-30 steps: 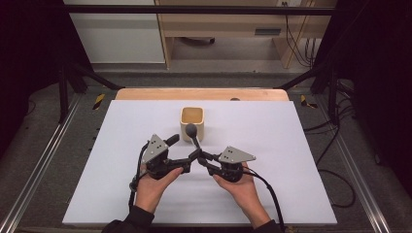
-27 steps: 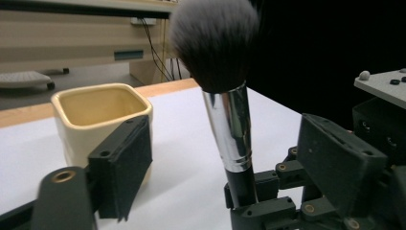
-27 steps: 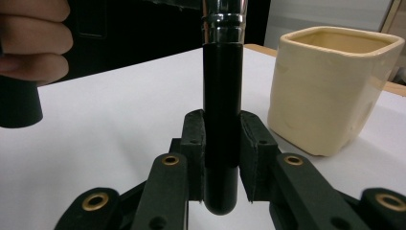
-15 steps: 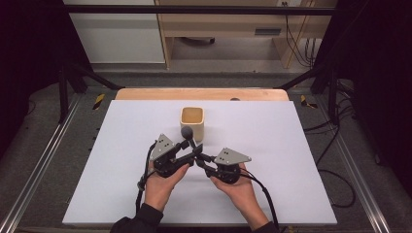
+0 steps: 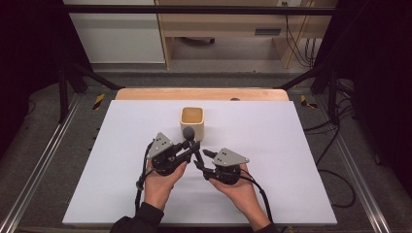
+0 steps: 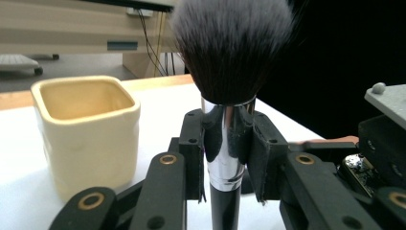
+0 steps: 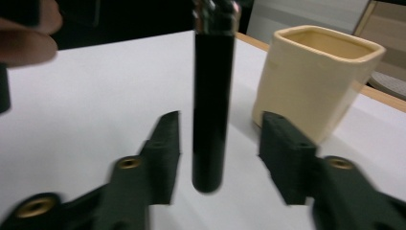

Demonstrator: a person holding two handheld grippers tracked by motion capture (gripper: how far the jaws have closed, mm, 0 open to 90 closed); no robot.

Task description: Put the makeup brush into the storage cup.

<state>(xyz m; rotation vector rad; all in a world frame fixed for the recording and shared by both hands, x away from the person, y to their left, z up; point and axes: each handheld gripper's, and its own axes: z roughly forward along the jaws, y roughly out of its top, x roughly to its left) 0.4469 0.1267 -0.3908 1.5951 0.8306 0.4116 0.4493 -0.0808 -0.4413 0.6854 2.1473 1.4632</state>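
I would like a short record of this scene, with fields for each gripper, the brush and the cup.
left gripper: shut on the makeup brush's metal ferrule, just closed
right gripper: open, jaws just opened, handle between them, untouched
makeup brush: upright, bristles up, black handle hanging down
cup: cream, square, upright on the white table, apparently empty, beyond the brush
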